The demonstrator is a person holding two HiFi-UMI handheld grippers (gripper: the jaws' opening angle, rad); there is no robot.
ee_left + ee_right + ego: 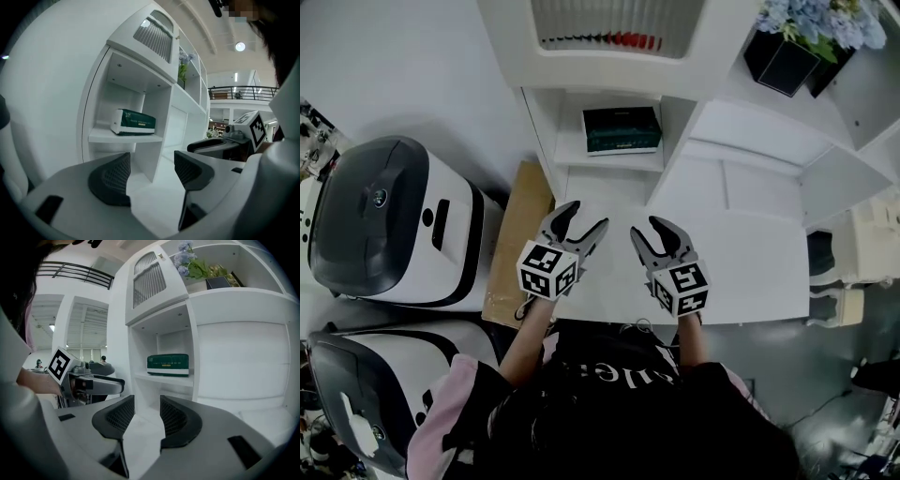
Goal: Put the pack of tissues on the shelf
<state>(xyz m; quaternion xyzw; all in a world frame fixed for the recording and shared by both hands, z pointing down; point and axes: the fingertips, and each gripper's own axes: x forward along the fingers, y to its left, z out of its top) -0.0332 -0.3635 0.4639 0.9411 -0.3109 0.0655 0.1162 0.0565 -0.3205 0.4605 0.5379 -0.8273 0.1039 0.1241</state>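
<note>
Both grippers are released, with nothing between their jaws. At far left in the head view, two white machines with dark tops stand one behind the other: machine (pixel 394 220) farther, machine (pixel 356 394) nearer. A cardboard sheet (pixel 520 239) lies just beside them, against the white cabinet (pixel 609 66).

Next comes the left gripper (pixel 584 220), held out over a white surface (pixel 750 262) and pointing at the cabinet. Its own view shows the left gripper (pixel 152 171) with the dark ribbed pads standing well apart.

The pack (pixel 622 129), dark green with a white base, lies flat on the shelf (pixel 609 161) in the open compartment beyond both grippers, touched by neither. It shows as the pack (pixel 133 122) up and left of the left jaws, and as the pack (pixel 168 364) straight above the right ones.

The right gripper (pixel 647 230) is beside the left, near it but not touching; the right gripper (pixel 147 416) has its pads parted too. At far right, blue flowers (pixel 816 19) sit in a black pot (pixel 780 61) on the cabinet.
</note>
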